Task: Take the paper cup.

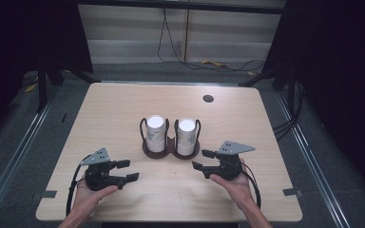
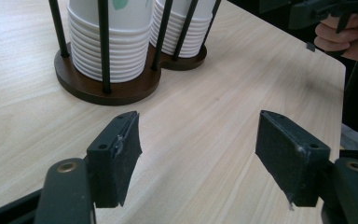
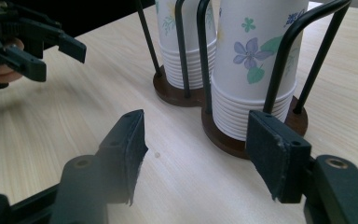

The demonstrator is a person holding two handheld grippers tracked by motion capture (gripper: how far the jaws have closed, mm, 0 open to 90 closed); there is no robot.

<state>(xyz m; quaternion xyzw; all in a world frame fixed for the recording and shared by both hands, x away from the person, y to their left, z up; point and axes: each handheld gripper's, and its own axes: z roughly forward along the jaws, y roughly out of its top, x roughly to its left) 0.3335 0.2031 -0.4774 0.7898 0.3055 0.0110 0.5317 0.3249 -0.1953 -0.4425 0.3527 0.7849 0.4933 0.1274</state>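
2 cup stacks point(image 1: 156, 133) upright in holder point(image 1: 170, 151), long axis vertical, L gripper point(image 1: 126, 170) & R gripper point(image 1: 200, 159) both released

A pale wooden table point(image 1: 123, 109) with rounded corners takes up the middle of the high view. Near its far edge, right of centre, sits a small dark round port point(image 1: 208, 99). Two grey strips of tape point(image 1: 44, 194) point(image 1: 290, 192) lie at its lower left and lower right corners. Metal floor rails point(image 1: 14, 161) point(image 1: 313, 161) run diagonally along both sides of the frame. At top centre, a thin black cable point(image 1: 168, 42) hangs down a light wall panel point(image 1: 133, 28) and trails across grey floor. Just beside it lies something yellow point(image 1: 214, 63), possibly a connector or tape. Black curtains point(image 1: 342, 71) darken the upper corners.
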